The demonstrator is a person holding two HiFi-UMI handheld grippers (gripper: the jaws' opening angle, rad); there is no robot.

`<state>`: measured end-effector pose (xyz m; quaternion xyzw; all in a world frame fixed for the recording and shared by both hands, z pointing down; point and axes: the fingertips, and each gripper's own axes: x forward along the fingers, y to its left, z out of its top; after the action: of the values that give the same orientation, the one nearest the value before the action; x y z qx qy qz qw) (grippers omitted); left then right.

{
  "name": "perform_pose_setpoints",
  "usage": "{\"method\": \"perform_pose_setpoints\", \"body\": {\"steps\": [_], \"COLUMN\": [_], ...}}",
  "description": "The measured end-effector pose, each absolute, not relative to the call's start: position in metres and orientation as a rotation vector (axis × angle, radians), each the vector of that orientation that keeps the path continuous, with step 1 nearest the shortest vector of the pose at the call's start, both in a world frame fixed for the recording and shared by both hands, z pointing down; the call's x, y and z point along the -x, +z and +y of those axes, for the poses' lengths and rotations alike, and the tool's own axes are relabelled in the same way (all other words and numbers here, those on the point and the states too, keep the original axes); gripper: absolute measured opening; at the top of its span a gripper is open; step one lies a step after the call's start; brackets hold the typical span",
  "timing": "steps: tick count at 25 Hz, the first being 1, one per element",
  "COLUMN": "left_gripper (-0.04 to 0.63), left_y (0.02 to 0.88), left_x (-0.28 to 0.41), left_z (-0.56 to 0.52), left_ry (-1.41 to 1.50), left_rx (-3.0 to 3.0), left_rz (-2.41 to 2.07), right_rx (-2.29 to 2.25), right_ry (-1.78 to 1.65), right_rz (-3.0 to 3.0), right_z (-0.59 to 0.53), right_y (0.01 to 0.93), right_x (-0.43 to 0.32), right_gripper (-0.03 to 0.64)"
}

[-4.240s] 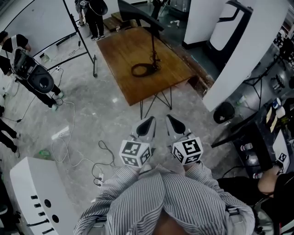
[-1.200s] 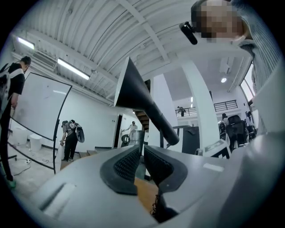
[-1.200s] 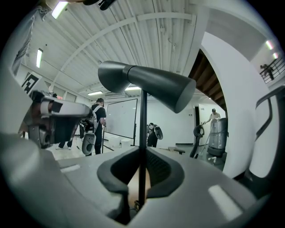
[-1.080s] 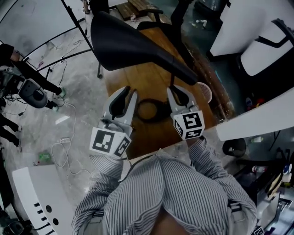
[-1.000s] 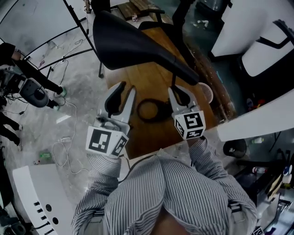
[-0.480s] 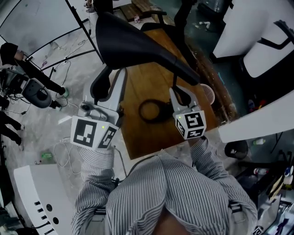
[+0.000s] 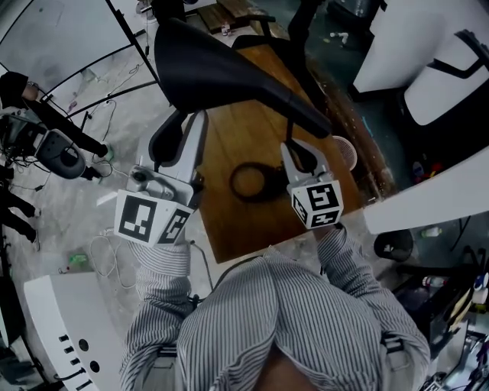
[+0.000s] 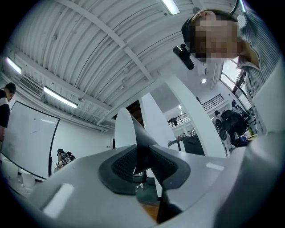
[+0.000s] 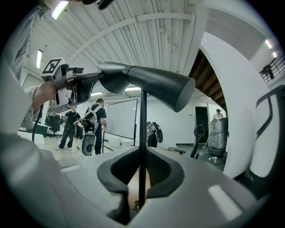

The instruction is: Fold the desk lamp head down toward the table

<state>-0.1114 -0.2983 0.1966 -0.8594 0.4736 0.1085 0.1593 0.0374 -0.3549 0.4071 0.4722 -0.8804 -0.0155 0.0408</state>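
A black desk lamp stands on the wooden table (image 7: 237,221): ring base (image 7: 248,182), thin upright stem (image 9: 142,129) and a long cone head (image 7: 221,72) reaching up-left. My left gripper (image 7: 187,118) is raised to the head's wide end, seen from the right gripper view as well (image 9: 100,80). Its jaws are closing, and the pads (image 8: 120,164) press on the head's dark rim (image 8: 143,144). My right gripper (image 7: 300,149) is shut on the stem just above the base, with the stem running between its pads (image 9: 164,171).
A small round cup (image 7: 344,153) sits at the table's right edge, close to my right gripper. A black chair (image 7: 256,23) stands behind the table. Stand legs (image 7: 137,53), cables and a person with gear (image 7: 46,141) are on the floor to the left. White panels (image 7: 428,69) rise at right.
I have come up to the table from farther back. Over the last second my left gripper rose from beside the base to the lamp head's wide end. The right gripper stayed on the stem.
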Motion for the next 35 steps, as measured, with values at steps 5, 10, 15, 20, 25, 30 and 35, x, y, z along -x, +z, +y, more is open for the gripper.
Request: {"method": "perform_pose_setpoints", "body": {"steps": [5,10,15,20,25,30,35], "left_gripper": [0.077,0.075,0.075,0.075,0.077,0.075,0.075], "left_y": [0.209,0.221,0.231,0.254,0.28,0.32,0.358], "left_x": [0.119,0.123,0.125,0.129,0.131,0.124,0.105], "left_z": [-0.301,-0.299,-0.297,-0.299,-0.3,-0.299,-0.297], "left_ry": [0.347,0.428,0.479,0.565,0.666,0.739,0.81], "left_rx": [2.524,2.561,2.58,2.647,2.743,2.875,2.991], "left_rz": [1.359,1.381,1.403,1.445,1.524,1.582,1.613], "right_rx": [-1.432,-1.423,-1.418,-1.427,-1.434,-1.435,-1.428], "right_ry": [-0.047,-0.044,-0.032,-0.031,-0.036,-0.034,-0.032], "right_rz": [-2.703,-2.707,-2.707,-2.707,-2.697,-2.699,-2.699], "right_z": [-0.356,-0.354,-0.352,-0.353,-0.353,-0.351,-0.349], "right_y": [0.407,0.408,0.41,0.409,0.409,0.411,0.411], "right_x": [-0.036,-0.036,-0.037,-0.037,-0.036,-0.035,-0.036], "right_gripper": [0.04,0.04,0.04,0.04,0.04,0.04,0.04]}}
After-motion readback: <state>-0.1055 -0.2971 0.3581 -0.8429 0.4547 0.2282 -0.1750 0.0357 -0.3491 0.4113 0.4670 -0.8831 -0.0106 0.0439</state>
